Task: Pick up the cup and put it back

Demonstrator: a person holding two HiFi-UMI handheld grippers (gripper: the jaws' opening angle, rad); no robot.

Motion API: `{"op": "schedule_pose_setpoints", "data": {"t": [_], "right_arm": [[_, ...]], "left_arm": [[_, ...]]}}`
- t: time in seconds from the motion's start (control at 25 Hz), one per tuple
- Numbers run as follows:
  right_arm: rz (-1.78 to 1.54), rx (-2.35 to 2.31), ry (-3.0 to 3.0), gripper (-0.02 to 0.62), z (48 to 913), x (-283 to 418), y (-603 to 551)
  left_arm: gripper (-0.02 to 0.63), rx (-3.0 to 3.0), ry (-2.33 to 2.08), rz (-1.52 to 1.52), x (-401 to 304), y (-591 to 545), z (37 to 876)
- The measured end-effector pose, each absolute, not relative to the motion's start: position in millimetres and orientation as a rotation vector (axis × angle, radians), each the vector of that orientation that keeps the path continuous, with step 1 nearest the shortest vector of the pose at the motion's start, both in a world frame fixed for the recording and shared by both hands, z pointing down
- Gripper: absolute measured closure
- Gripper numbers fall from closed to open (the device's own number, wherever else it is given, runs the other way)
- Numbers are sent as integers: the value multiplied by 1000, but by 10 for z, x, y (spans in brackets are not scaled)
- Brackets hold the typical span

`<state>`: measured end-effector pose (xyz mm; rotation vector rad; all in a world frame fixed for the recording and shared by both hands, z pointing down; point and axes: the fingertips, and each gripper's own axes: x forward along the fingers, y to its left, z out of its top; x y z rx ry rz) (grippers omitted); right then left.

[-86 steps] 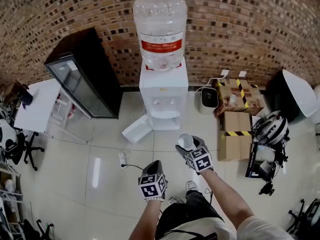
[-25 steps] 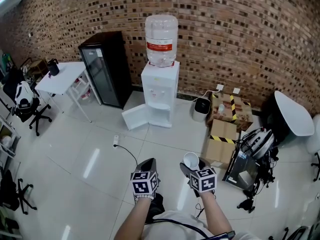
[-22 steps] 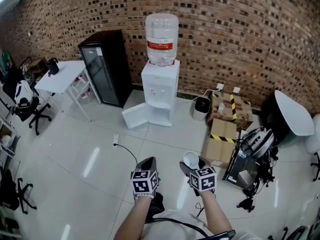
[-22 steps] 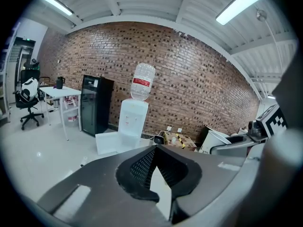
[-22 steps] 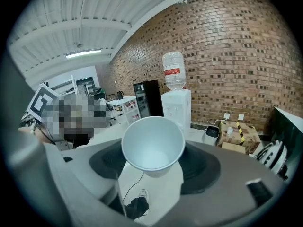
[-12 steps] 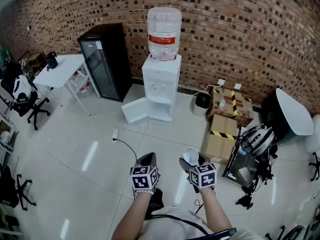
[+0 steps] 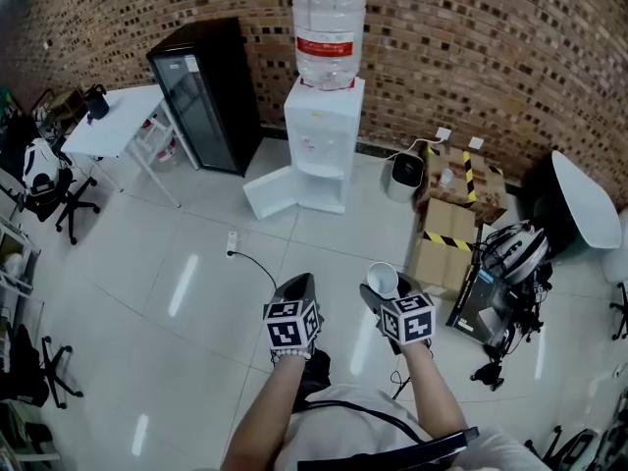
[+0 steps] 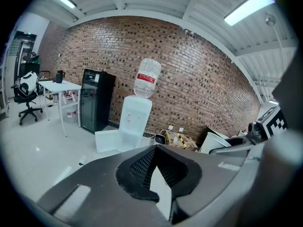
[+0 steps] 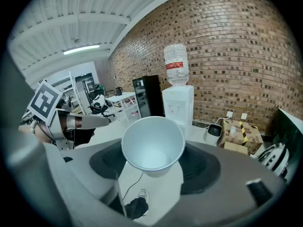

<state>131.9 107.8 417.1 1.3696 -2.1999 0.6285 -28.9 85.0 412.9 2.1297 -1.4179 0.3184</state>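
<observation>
White paper cup (image 9: pixel 152 144), smooth and tapered, mouth up, pinched between the matte black pads of the right gripper (image 7: pixel 385 294), held level over glossy floor tiles (image 7: pixel 186 263), left gripper (image 7: pixel 297 288) alongside, jaws pressed together.

The white tiled floor (image 7: pixel 147 263) carries a water dispenser (image 7: pixel 324 130), black fridge (image 7: pixel 204 91) and cardboard boxes (image 7: pixel 439 251).

The cup (image 7: pixel 381 280) was white. The left gripper (image 7: pixel 302 283) and right gripper (image 7: pixel 384 290) were dark grey, their cubes patterned with black-and-white squares. The wall (image 7: pixel 491 47) was red-brown brick. The water dispenser (image 7: pixel 324 140) was white, its bottle (image 7: pixel 328 8) clear with a red label. The fridge (image 7: pixel 201 86) was black, the floor (image 7: pixel 147 263) glossy white tile, and the boxes (image 7: pixel 444 253) brown with yellow-and-black striped tape.
</observation>
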Motion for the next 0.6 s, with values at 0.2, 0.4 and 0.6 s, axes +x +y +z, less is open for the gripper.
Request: {"op": "schedule_pose_setpoints", "data": {"t": [0.2, 0.4, 0.6], "right_arm": [[644, 1347, -2179, 259, 4291, 1225, 811], [654, 1353, -2160, 259, 4362, 1102, 445], [657, 1366, -2143, 259, 4463, 997, 80]], "left_arm": [[604, 2112, -1405, 332, -374, 573, 4246], [604, 2097, -1387, 340, -540, 231, 4332], [604, 2088, -1370, 363, -672, -99, 4431]]}}
